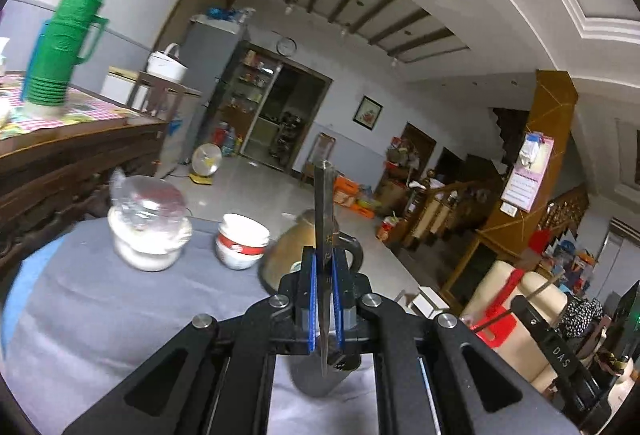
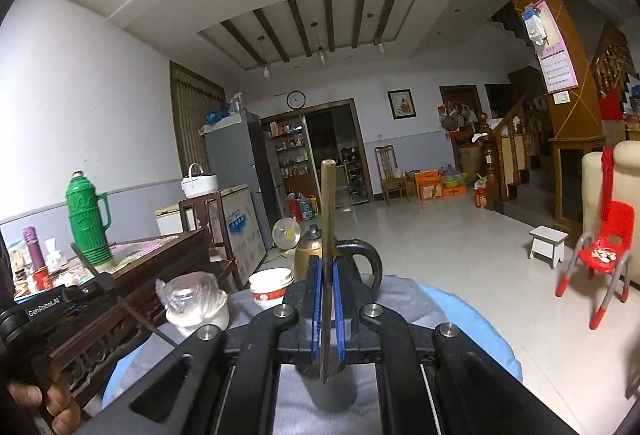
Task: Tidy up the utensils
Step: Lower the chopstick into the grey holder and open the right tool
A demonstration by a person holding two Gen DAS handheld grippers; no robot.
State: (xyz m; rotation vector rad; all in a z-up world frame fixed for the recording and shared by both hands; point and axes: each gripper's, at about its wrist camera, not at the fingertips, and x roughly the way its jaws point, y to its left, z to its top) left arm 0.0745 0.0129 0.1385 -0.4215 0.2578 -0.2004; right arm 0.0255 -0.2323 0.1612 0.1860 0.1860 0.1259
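Both grippers are clenched on thin utensils held upright above a gray cylindrical holder (image 1: 316, 375) on the gray-clothed table (image 1: 100, 315). The left gripper (image 1: 325, 299) pinches a flat steel blade (image 1: 323, 211), probably a knife, near its lower end, just over the holder's mouth. The right gripper (image 2: 328, 309) grips a slim stick-like utensil (image 2: 329, 211) (whether chopstick or handle I cannot tell), its lower end directly above the holder. Beyond the holder stand a brass kettle (image 1: 292, 255), a red-and-white bowl (image 1: 242, 241) and a plastic-covered bowl (image 1: 148, 227). Both pieces look light, rigid and slippery; I'd hold the flat faces, never the edge.
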